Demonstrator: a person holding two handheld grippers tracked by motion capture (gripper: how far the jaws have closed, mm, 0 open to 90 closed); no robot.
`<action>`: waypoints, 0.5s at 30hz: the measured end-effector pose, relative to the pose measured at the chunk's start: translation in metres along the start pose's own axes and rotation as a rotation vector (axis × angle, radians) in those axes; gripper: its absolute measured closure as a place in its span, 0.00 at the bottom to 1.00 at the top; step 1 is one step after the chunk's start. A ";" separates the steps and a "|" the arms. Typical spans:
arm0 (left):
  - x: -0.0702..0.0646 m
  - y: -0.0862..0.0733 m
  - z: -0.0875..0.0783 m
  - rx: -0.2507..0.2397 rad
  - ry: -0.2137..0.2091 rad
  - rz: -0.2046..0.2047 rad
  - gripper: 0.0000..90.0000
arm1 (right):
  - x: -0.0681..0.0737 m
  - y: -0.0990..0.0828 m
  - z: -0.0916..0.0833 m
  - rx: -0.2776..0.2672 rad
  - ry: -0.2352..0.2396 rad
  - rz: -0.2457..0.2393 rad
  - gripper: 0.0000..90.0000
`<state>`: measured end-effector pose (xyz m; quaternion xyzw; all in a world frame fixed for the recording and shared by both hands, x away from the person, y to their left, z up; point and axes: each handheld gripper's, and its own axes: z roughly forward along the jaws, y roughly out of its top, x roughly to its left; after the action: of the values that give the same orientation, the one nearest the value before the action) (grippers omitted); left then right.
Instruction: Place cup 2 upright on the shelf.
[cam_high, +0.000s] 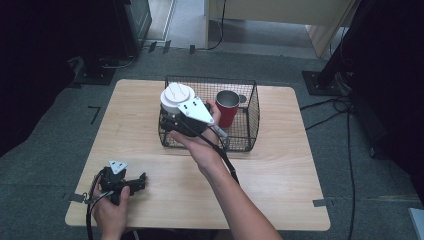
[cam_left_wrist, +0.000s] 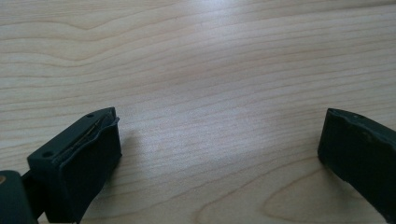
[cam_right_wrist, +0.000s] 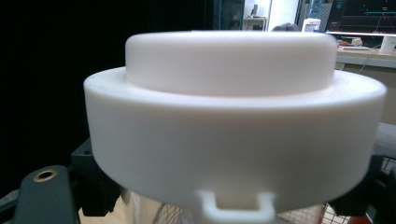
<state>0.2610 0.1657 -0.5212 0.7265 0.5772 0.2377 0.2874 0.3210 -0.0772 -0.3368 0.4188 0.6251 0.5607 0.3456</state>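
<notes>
Right gripper (cam_high: 172, 116) is clamped on a container with a white lid (cam_high: 176, 96): in the right gripper view the jaws sit on either side just under the lid's rim, pads pressing a clear body (cam_right_wrist: 144, 210) below the lid (cam_right_wrist: 233, 121), with a small white tab at the lid's front edge. Container is upright, lid on top, held above the near-left part of the black wire basket (cam_high: 250, 107); can't tell whether its base touches the basket. A red cup (cam_high: 227, 107) with a metal inside stands upright in the basket, just to the right of the held container, apart from it. Right hand (cam_high: 202, 145) reaches in from the bottom across the wooden table (cam_high: 280, 170), forearm angled up-left, gripper roughly level with its grey plate facing up, cable hanging below the wrist. Left gripper (cam_high: 137, 182) rests low on the table at the near-left corner, well apart from the basket; its jaws stand spread wide with nothing but bare wood between them, per the left gripper view. Left hand (cam_high: 111, 205) holds it from behind, jaws aimed right across the tabletop.
</notes>
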 end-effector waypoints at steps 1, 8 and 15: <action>0.000 0.000 0.000 0.000 0.000 0.001 0.00 | -0.001 0.001 0.003 -0.002 -0.002 0.004 0.17; 0.000 0.000 0.000 0.001 -0.001 0.000 0.00 | -0.005 0.004 0.021 -0.016 -0.021 0.005 0.17; 0.000 0.000 0.000 0.000 0.000 0.001 0.00 | -0.015 -0.003 0.049 -0.019 -0.063 0.001 0.17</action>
<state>0.2610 0.1657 -0.5212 0.7268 0.5769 0.2376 0.2872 0.3706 -0.0707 -0.3464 0.4331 0.6085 0.5534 0.3687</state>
